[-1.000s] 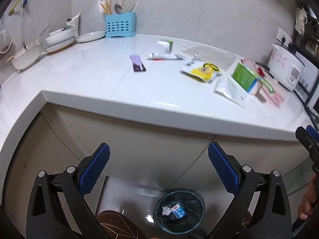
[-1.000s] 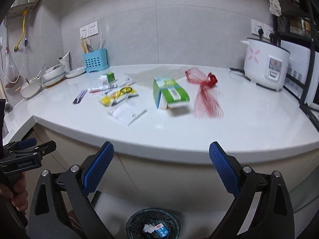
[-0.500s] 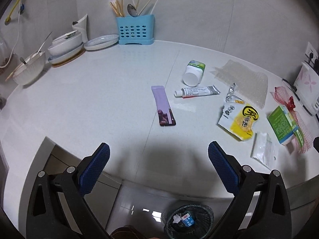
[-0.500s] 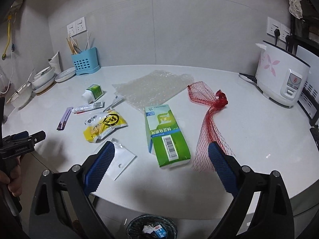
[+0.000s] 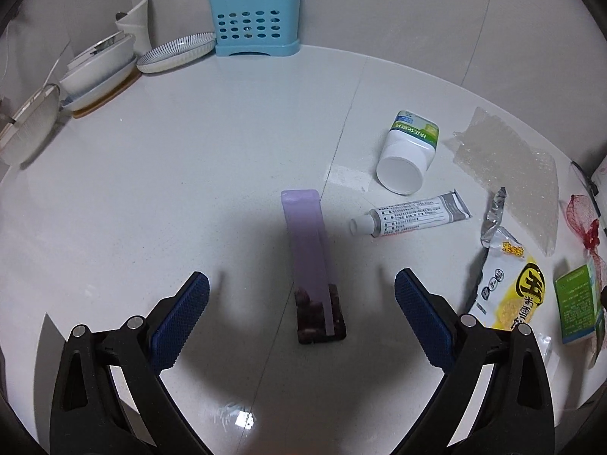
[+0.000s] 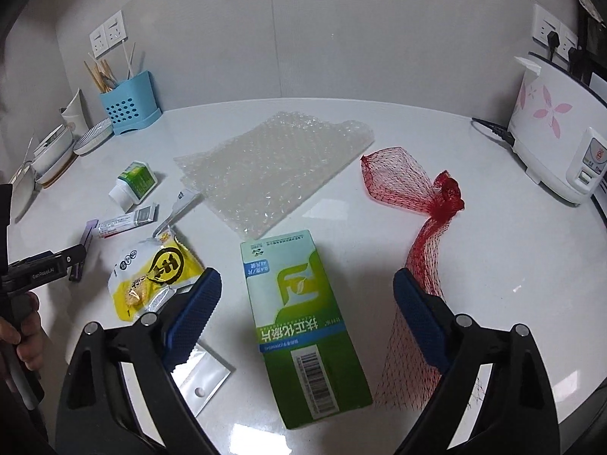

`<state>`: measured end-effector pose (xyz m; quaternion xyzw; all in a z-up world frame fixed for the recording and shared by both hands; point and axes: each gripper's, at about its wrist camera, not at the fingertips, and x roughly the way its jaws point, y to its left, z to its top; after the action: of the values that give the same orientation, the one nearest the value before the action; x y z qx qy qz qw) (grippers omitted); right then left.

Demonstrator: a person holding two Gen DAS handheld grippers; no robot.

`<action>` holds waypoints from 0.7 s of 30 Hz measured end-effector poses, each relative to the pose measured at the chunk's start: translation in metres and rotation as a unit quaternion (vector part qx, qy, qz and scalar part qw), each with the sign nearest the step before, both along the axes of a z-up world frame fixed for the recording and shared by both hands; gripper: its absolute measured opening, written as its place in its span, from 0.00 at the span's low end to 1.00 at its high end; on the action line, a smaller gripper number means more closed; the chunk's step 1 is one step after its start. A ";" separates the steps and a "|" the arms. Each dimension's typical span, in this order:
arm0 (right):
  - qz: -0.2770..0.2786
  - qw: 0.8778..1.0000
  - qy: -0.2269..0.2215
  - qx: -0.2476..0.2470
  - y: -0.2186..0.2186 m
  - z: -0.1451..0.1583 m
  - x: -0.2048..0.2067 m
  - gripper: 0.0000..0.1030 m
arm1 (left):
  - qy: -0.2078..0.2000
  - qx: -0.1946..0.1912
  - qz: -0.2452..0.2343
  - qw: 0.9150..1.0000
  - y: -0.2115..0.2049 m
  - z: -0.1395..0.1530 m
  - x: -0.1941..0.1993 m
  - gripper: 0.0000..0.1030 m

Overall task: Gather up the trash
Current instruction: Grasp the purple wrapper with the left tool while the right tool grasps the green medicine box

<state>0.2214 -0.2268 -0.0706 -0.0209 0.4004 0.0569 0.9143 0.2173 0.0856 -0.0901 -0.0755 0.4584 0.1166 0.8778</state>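
Each gripper (image 5: 301,295) has black arms, blue ridged pads (image 5: 182,316) and round silver screws (image 5: 467,320).

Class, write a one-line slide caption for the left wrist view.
Open left gripper poised over a purple wrapper on the white counter.

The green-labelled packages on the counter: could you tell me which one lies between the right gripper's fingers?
The flat green carton, barcode end nearest the camera; the small white bottle lies far off.

White glossy stone countertop (image 5: 189,159), blue perforated plastic utensil holder (image 5: 255,19) with chopsticks against the tiled wall, stacked white ceramic bowls (image 5: 100,68) beside it, white flower-printed rice cooker (image 6: 554,144), white wall sockets (image 6: 108,34)
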 end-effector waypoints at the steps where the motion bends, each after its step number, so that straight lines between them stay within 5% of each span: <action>1: 0.000 1.000 0.002 -0.003 0.001 -0.002 0.003 0.84 | 0.002 0.002 0.001 1.000 0.001 -0.001 0.003 0.93; 14: 0.009 0.999 0.025 -0.020 0.010 -0.016 0.019 0.70 | 0.020 0.015 0.014 1.000 0.008 -0.013 0.021 0.86; 17: 0.015 0.999 0.030 -0.023 0.014 -0.018 0.020 0.61 | 0.025 0.015 0.014 0.999 0.007 -0.011 0.020 0.74; 21: 0.015 0.999 0.032 -0.039 0.021 -0.020 0.020 0.50 | 0.033 0.016 0.018 0.999 0.007 -0.006 0.017 0.40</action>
<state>0.2417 -0.2057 -0.0909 -0.0608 0.4308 0.0557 0.8987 0.2342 0.0924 -0.0964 -0.0656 0.4836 0.1423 0.8612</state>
